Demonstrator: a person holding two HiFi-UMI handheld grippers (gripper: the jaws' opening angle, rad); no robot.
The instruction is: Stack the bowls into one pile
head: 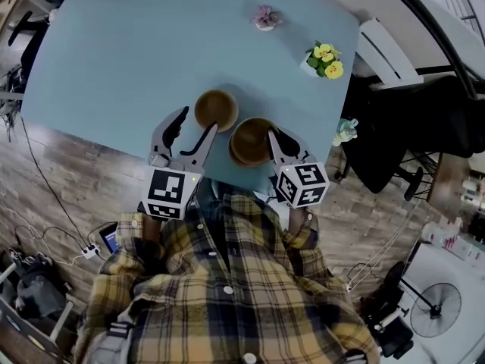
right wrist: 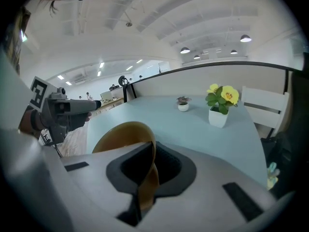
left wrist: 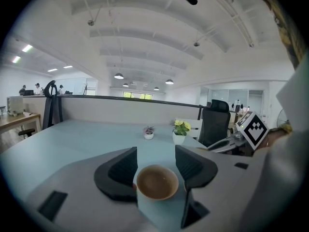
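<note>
Plaid shirt (head: 220, 294) over the table (head: 136, 44) edge.
Right gripper (head: 271, 137) pinches the right bowl (head: 250, 141) by its rim; left gripper (head: 198, 120), jaws wide, faces the left bowl (head: 216, 109); potted flowers (head: 323, 61) stand beyond.

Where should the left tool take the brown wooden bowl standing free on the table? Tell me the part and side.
Probably its near rim, coming from the person's edge of the light blue table: one jaw inside, one outside. The brown wooden bowl stands upright, mouth up, thin-walled, ahead of the open left tool. The right tool pinches the rim of the other brown bowl this way.
</note>
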